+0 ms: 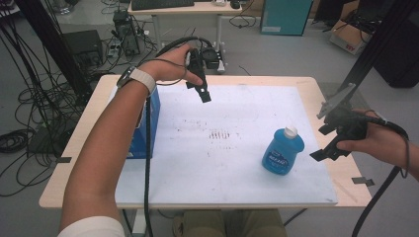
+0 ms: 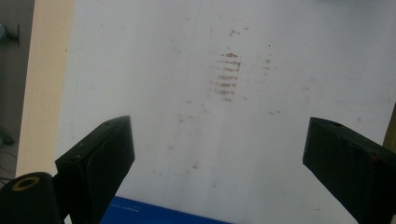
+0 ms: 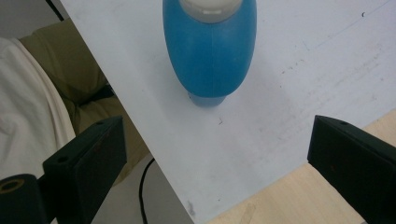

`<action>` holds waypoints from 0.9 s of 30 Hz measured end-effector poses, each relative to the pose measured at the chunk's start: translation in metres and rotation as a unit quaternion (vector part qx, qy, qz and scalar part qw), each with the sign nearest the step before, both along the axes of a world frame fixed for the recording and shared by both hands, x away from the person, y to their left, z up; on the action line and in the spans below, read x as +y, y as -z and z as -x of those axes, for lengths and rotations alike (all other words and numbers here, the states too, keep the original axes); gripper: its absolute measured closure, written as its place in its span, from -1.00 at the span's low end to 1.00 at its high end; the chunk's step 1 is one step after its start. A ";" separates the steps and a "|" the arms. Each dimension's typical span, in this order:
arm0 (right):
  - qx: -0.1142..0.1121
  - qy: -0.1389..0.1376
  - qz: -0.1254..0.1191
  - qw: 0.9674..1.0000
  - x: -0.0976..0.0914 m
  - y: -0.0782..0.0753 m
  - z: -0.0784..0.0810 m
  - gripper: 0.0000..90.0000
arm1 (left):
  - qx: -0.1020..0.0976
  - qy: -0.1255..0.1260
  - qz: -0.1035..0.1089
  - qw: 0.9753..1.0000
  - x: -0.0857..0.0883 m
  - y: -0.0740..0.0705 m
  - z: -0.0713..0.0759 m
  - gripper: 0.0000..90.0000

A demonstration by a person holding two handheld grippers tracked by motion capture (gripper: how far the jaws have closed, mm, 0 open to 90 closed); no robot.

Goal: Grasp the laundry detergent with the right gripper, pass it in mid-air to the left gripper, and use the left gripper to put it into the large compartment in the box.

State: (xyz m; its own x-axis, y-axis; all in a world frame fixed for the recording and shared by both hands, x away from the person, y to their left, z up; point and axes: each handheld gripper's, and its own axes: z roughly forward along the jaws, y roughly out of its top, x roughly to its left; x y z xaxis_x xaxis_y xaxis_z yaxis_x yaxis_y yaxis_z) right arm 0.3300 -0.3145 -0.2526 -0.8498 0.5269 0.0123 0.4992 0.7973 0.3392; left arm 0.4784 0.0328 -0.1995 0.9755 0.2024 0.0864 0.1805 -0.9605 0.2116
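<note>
A blue bottle (image 1: 282, 150) with a white cap stands upright on the right part of the white board (image 1: 237, 123). In the right gripper view the blue bottle (image 3: 210, 51) is a little ahead of the jaws, apart from them. My right gripper (image 1: 326, 150) hovers at the board's right edge, open and empty; in its own view the right gripper (image 3: 217, 154) has its jaws spread wide. My left gripper (image 1: 203, 95) is held above the board's far left, also open; the left gripper (image 2: 219, 149) looks down on bare, smudged board. A blue box (image 1: 150, 126) stands at the left edge.
The white board lies on a light wooden table (image 1: 74, 163). Brown smudges (image 1: 220, 134) mark the board's middle. Cables trail from both grippers. Beyond the table are a desk (image 1: 183, 12), cables and boxes on the floor.
</note>
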 end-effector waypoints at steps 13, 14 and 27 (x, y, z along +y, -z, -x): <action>0.005 -0.006 0.001 1.000 0.001 0.012 0.000 -0.89 | -0.004 0.008 -0.008 1.000 0.001 0.001 -0.002 -0.79; 0.008 -0.002 0.002 1.000 0.002 0.013 0.001 -0.89 | -0.005 0.010 -0.009 1.000 0.000 0.000 -0.002 -0.79; 0.008 -0.003 -0.002 1.000 0.002 0.021 0.001 -0.88 | 0.000 0.010 -0.010 1.000 0.000 0.002 -0.002 -0.79</action>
